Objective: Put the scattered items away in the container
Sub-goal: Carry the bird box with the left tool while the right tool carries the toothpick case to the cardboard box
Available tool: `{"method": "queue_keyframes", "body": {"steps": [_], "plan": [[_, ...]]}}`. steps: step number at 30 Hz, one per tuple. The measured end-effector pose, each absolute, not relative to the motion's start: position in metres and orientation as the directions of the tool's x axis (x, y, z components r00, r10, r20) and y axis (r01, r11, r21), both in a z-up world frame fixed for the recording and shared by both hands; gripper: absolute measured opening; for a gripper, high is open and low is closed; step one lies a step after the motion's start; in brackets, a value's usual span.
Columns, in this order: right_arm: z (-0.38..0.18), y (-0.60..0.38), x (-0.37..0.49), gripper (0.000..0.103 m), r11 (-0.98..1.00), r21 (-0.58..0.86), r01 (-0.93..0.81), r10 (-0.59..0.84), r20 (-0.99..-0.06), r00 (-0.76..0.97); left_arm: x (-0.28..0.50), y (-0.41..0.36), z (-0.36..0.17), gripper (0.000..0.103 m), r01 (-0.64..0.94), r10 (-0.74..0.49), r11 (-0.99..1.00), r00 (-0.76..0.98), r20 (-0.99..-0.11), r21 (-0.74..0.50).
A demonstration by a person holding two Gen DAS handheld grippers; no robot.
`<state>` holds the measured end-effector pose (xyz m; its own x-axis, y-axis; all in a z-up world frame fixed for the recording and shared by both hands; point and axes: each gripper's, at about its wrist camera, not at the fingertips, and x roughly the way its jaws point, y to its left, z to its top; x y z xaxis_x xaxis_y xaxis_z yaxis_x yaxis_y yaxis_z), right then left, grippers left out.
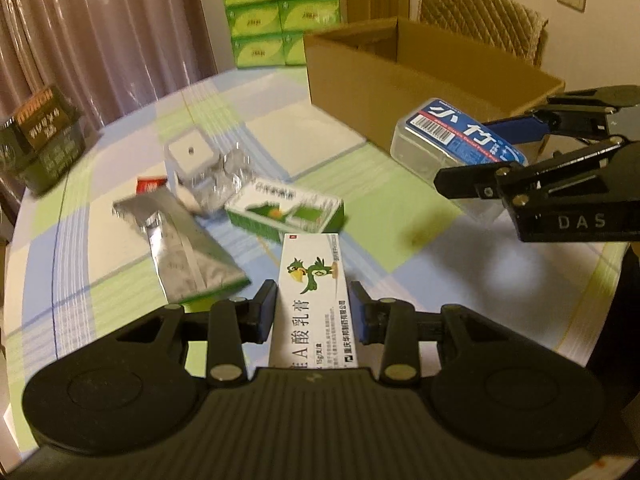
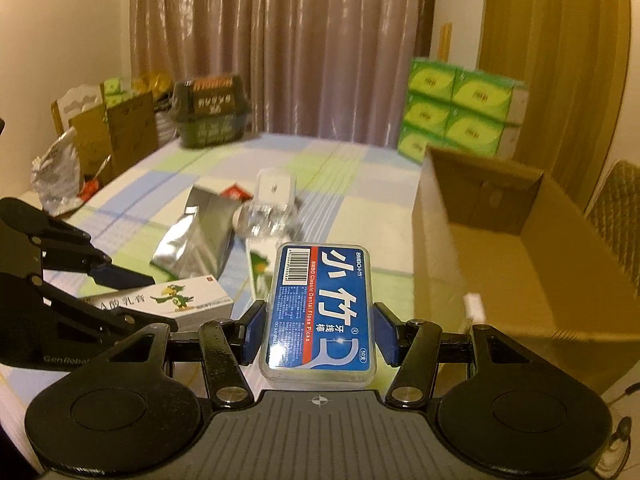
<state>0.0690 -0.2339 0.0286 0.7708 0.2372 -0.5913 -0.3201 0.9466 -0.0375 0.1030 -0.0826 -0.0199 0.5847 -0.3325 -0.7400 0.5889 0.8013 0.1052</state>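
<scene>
My left gripper (image 1: 314, 312) has its jaws pinching the white ointment box (image 1: 310, 300) at lower centre, and my right gripper (image 2: 320, 328) has its jaws clamped on the blue floss-pick case (image 2: 320, 312), both lifted off the desk (image 1: 100, 264). The right view alone shows inside the cardboard box (image 2: 520, 248) at right. The left view shows the green-and-white carton (image 1: 284, 214) mid-frame clearly.

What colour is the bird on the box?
Green, on the white box; clearest in the left wrist view.

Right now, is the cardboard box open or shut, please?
Open: the cardboard box shows its bare inside from above, with no flaps covering it.
</scene>
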Motion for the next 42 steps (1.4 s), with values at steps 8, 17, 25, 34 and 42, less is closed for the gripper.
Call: {"method": "queue_keyframes", "body": {"steps": [8, 17, 25, 34, 42], "plan": [[0.071, -0.266, 0.08, 0.053, 0.963, -0.064, -0.26, 0.191, -0.515, 0.835, 0.111, -0.115, 0.025, 0.033, 0.586, -0.39, 0.805, 0.635, -0.667, 0.088], [0.094, -0.328, 0.095, 0.053, 0.984, -0.09, -0.152, 0.089, -0.485, 0.87, 0.12, -0.183, 0.056, 0.033, 0.622, -0.469, 0.781, 0.642, -0.606, 0.054], [0.094, -0.378, 0.102, 0.053, 0.993, -0.085, -0.088, 0.035, -0.492, 0.87, 0.13, -0.235, 0.057, 0.033, 0.647, -0.514, 0.762, 0.616, -0.597, 0.011], [0.084, -0.413, 0.11, 0.053, 0.997, -0.056, -0.047, 0.012, -0.505, 0.863, 0.149, -0.278, 0.048, 0.033, 0.651, -0.531, 0.758, 0.583, -0.615, -0.036], [0.076, -0.43, 0.117, 0.053, 0.999, -0.042, -0.031, 0.005, -0.513, 0.858, 0.16, -0.297, 0.037, 0.033, 0.653, -0.534, 0.756, 0.571, -0.623, -0.049]]}}
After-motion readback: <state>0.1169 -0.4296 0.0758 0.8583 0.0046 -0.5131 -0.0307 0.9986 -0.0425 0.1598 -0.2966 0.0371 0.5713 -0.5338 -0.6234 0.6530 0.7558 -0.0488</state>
